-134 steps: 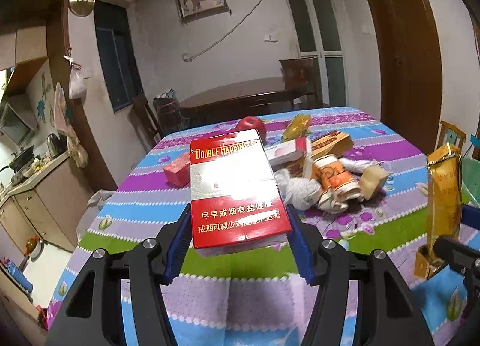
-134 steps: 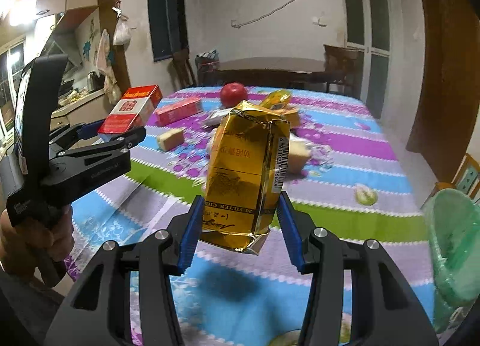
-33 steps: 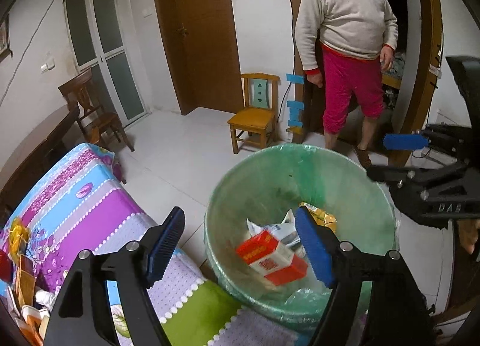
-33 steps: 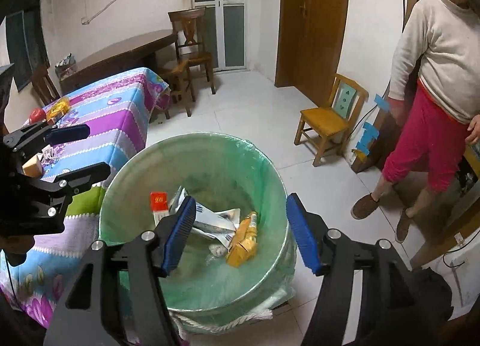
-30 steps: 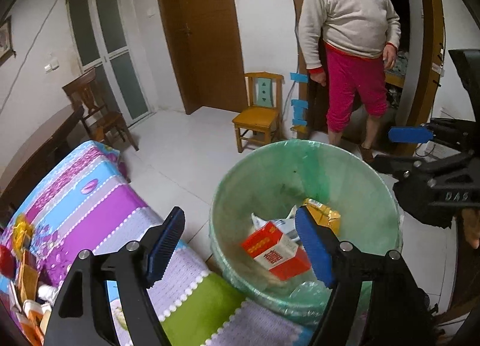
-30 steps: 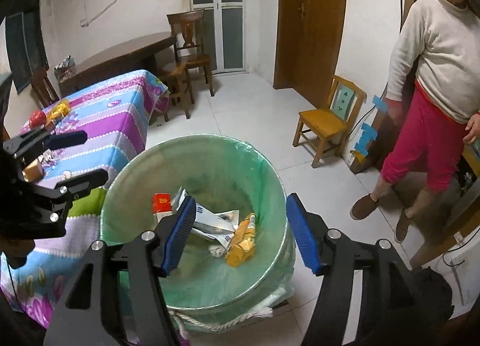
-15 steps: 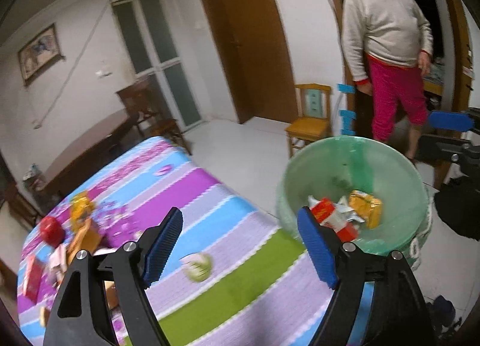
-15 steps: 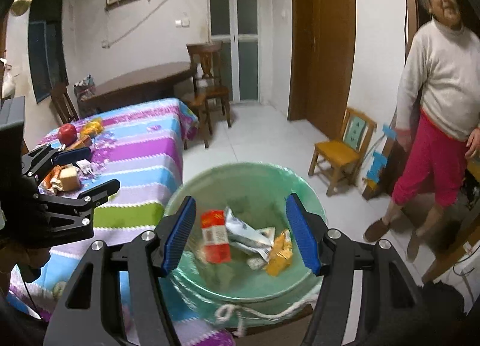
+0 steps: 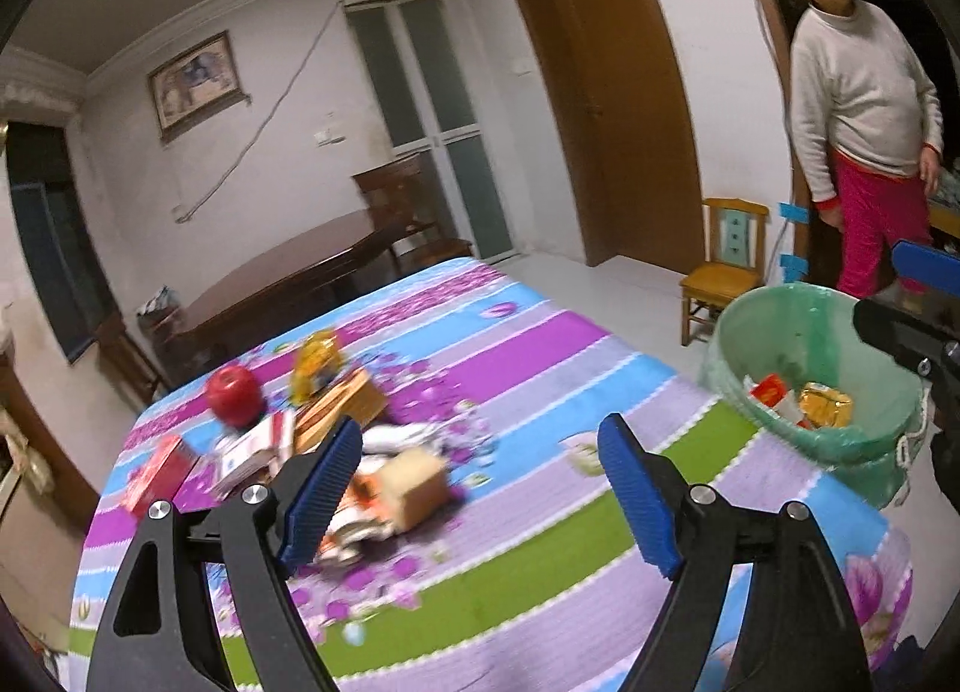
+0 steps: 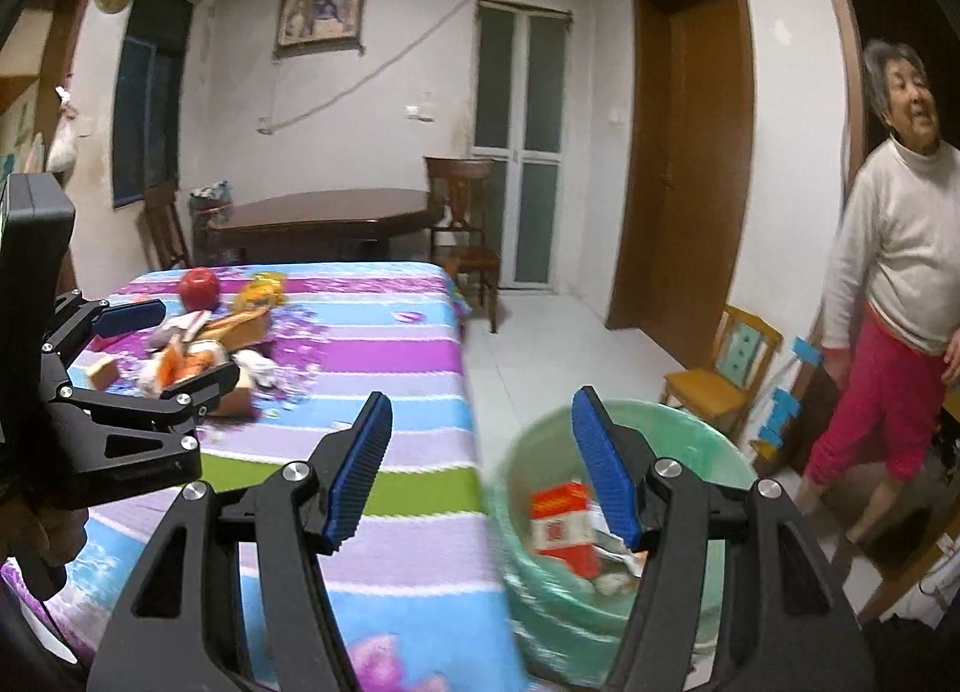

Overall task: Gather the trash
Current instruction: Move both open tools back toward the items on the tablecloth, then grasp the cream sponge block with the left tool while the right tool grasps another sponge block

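A: Both our claws are empty. The left claw is spread wide over the desk, and the right claw is spread too, hanging between the desk edge and the bin.

B: The trash left for us sits in a heap at the far left of the desk, beside the apple. It's blurred, but we make out small cartons, a tan block, a yellow wrapper and some crumpled white paper.

A: We'd judge all of it light. The cartons look stiff but crushable, so we'd pinch them across their flat faces, gently.

B: The wrapper is probably slick and limp. We'd take it at a bunched fold. The paper is soft; anywhere will do.
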The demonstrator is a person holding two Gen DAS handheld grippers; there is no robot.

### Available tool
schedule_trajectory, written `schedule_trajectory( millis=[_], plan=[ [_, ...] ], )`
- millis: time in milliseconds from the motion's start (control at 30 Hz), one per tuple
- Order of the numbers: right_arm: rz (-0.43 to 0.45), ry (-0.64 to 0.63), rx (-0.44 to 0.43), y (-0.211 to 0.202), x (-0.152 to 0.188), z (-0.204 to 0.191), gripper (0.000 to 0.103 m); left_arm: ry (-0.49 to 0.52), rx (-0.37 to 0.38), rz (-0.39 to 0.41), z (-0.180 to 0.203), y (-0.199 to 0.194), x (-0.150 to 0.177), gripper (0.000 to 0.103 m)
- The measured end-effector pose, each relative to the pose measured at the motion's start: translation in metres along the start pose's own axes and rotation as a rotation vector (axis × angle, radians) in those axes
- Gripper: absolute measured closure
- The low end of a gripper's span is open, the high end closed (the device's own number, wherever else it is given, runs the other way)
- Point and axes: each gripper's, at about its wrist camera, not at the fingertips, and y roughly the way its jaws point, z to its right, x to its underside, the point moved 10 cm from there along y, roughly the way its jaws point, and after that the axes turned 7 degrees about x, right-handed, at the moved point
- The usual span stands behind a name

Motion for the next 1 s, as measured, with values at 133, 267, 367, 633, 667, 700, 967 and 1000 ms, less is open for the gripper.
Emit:
schedule_trajectory(
  millis=[133, 267, 367, 633, 667, 700, 967, 1000],
  plan=[
    [0.021, -0.004, -0.037, -0.002, -0.005, -0.029, 0.043, -0.046, -0.041, -0.005, -0.031, -0.014, 0.015, 0.021],
    [0.023, 0.004, -0.093, -0.001, -0.005, -0.061, 0.043, -0.105, -0.07, -0.036, -0.063, -0.024, 0.04, 0.02],
    [0.008, -0.006, -0.142, 0.001, -0.003, -0.084, 0.043, -0.152, -0.087, -0.06, -0.091, -0.031, 0.061, 0.02],
    [-0.067, -0.056, -0.263, 0.015, 0.012, -0.135, 0.043, -0.357, -0.187, -0.153, -0.203, -0.037, 0.126, 0.02],
    [-0.078, -0.057, -0.278, 0.017, 0.014, -0.139, 0.043, -0.37, -0.197, -0.162, -0.215, -0.036, 0.131, 0.02],
    [-0.09, -0.059, -0.295, 0.02, 0.016, -0.145, 0.043, -0.381, -0.191, -0.18, -0.228, -0.033, 0.136, 0.02],
    [-0.226, -0.052, -0.448, 0.061, 0.027, -0.191, 0.043, -0.352, -0.171, -0.286, -0.28, 0.022, 0.153, 0.02],
    [-0.245, -0.037, -0.452, 0.07, 0.027, -0.193, 0.042, -0.351, -0.166, -0.294, -0.282, 0.028, 0.155, 0.02]
  ],
)
